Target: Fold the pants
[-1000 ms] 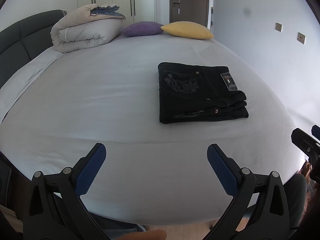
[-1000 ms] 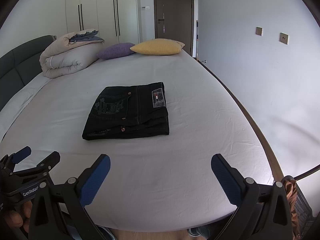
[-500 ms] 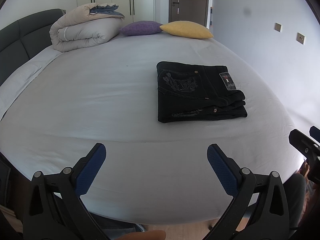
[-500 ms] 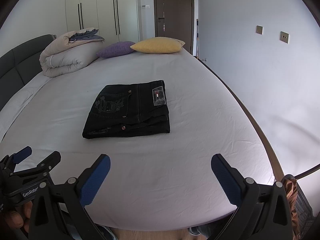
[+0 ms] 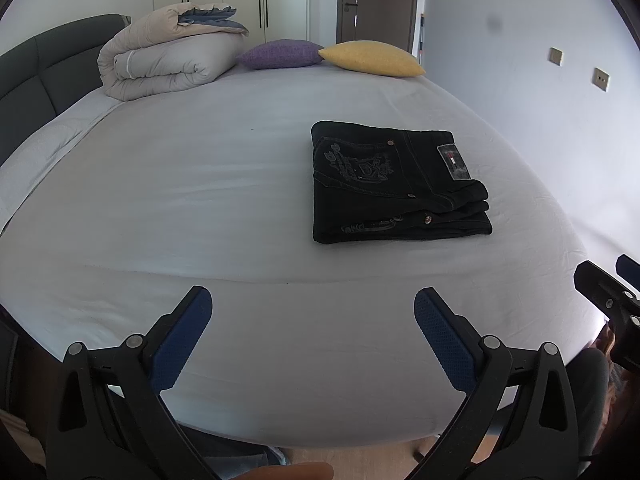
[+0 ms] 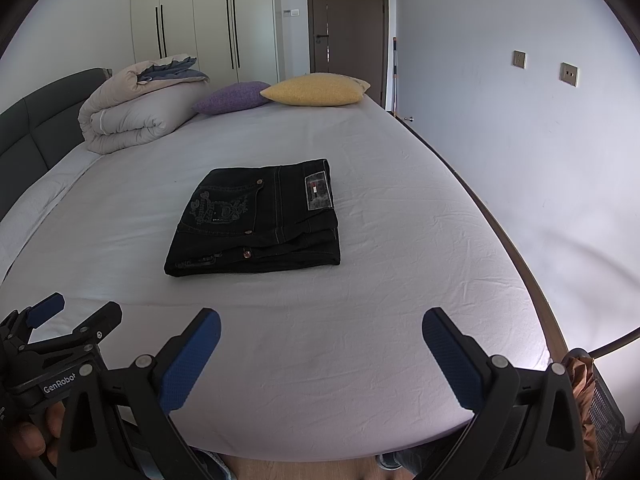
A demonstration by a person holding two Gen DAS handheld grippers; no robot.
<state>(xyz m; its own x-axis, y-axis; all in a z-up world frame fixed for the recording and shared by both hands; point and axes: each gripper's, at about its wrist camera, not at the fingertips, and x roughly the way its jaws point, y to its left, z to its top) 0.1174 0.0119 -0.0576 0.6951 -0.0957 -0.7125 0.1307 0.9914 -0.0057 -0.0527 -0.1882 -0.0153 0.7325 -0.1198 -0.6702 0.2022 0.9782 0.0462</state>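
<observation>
Where it lies on the bed (image 5: 200,200), the black pants (image 5: 396,184) sit neatly folded.

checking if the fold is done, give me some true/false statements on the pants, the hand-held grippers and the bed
1. The black pants lie folded in a compact stack on the bed. True.
2. The left hand-held gripper is clamped on the pants. False: it is open and apart from them, holding nothing.
3. The right hand-held gripper is open. True.
4. The yellow pillow lies on top of the pants. False: it sits at the far end of the bed beside the purple pillow.
5. A rolled duvet rests near the headboard. True.
</observation>
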